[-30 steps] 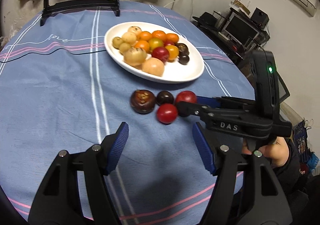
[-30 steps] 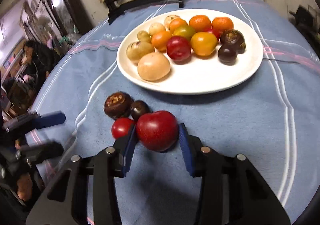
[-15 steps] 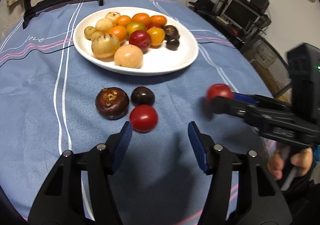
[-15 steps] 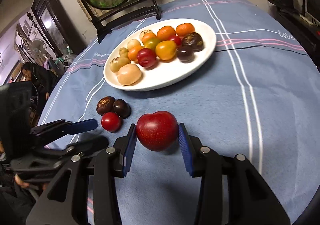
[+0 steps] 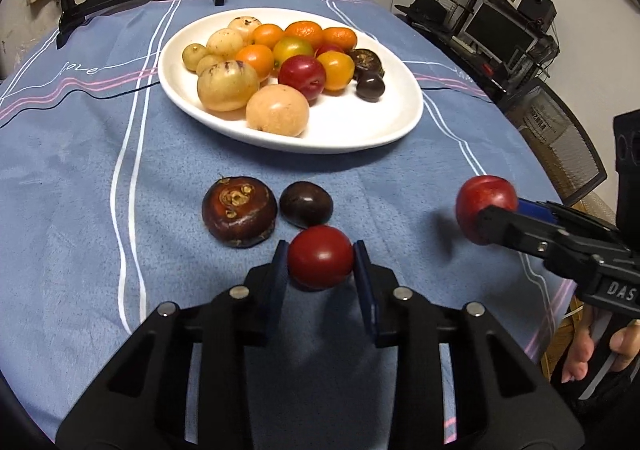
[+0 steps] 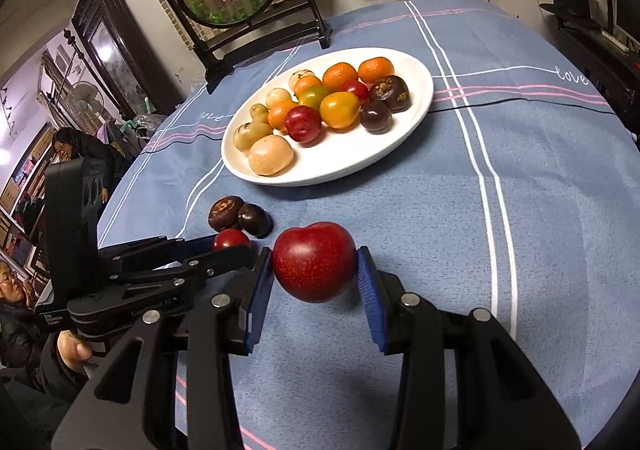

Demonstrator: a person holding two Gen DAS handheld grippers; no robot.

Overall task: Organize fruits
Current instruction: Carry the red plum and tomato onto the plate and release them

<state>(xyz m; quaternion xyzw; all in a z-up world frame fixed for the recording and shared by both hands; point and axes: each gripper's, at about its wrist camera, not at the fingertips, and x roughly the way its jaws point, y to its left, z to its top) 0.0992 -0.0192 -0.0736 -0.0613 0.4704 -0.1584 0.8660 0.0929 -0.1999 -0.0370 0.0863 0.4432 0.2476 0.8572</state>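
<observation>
The left gripper (image 5: pixel 320 260) has just been closing and now pinches the small red tomato (image 5: pixel 320 256) on the blue cloth (image 5: pixel 72 186), touching the dark fruit (image 5: pixel 306 204). The right gripper (image 6: pixel 316 270) clamps a red plum (image 6: pixel 314 260) above the cloth. A straight, gentle lift would likely spare the neighbours before carrying it to the white plate (image 5: pixel 360 134).

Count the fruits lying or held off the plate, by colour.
Red: 2, a tomato and a plum
Dark: 2, a chestnut and a black fruit
Total: 4
</observation>
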